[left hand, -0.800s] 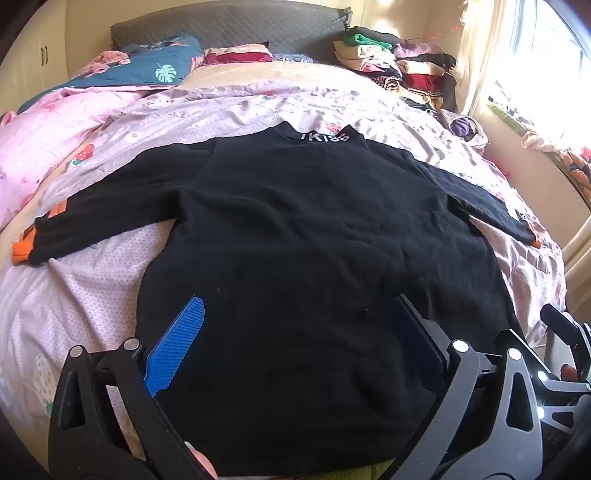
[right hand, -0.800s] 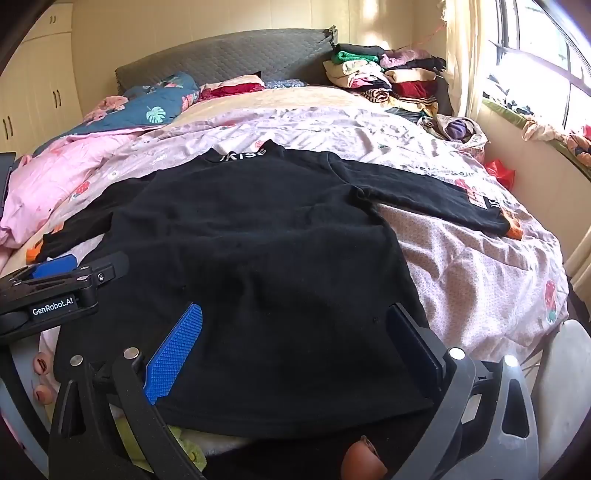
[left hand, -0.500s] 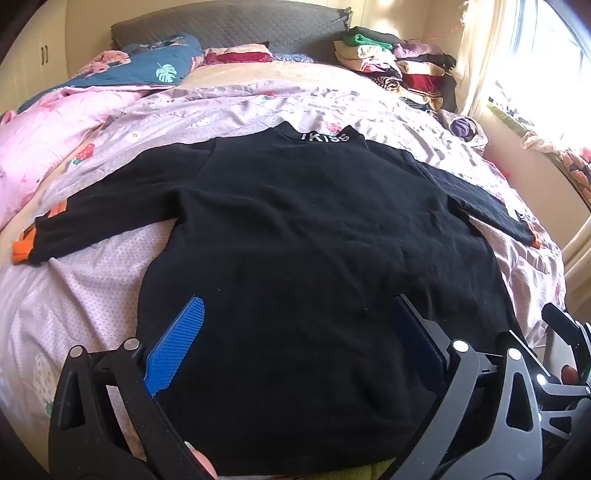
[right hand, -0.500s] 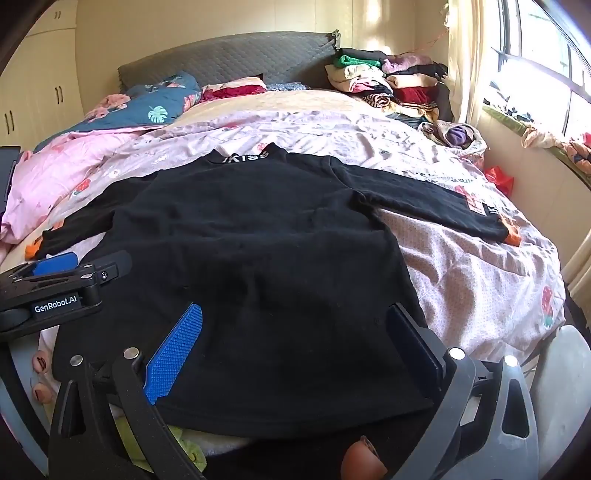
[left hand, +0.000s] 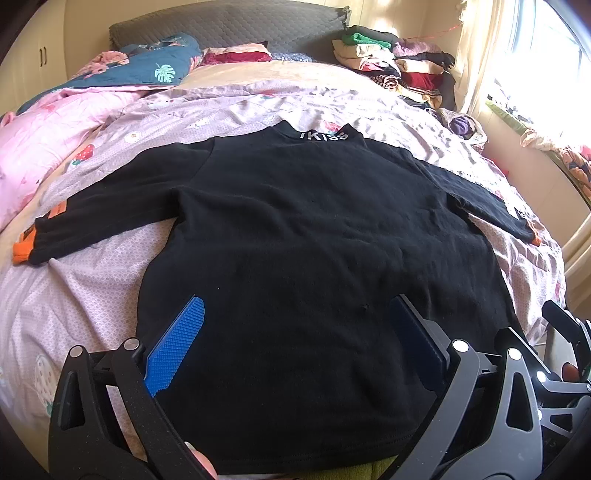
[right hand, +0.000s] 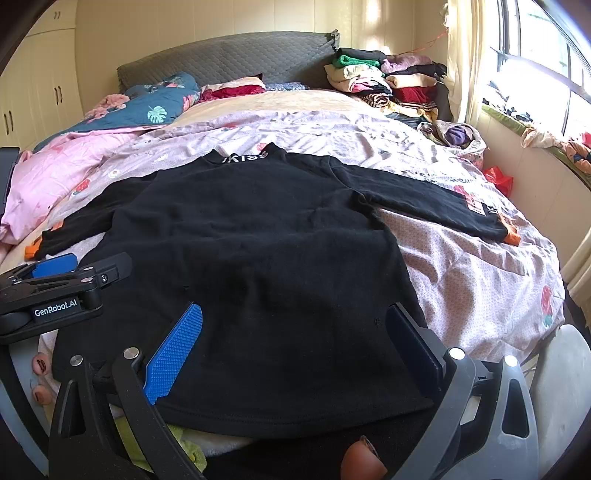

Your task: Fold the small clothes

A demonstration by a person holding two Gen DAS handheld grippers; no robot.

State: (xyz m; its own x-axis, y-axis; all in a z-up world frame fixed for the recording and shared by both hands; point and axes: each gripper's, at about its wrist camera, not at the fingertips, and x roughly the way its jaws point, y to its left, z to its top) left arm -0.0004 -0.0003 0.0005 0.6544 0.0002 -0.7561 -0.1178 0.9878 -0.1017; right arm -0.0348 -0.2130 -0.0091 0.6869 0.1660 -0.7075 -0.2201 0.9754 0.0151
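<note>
A black long-sleeved top with orange cuffs lies flat and spread out on the bed, collar away from me, both sleeves stretched sideways; it also shows in the right wrist view. My left gripper is open and empty, hovering over the top's lower hem. My right gripper is open and empty over the hem's right part. The left gripper's body shows at the left of the right wrist view.
The bed has a pink patterned cover. A pile of folded clothes stands at the far right by the grey headboard. Pillows and a blue quilt lie far left. A window sill runs along the right.
Both grippers stay open over the hem. The right wrist view has tilted up slightly; the top has not moved.
</note>
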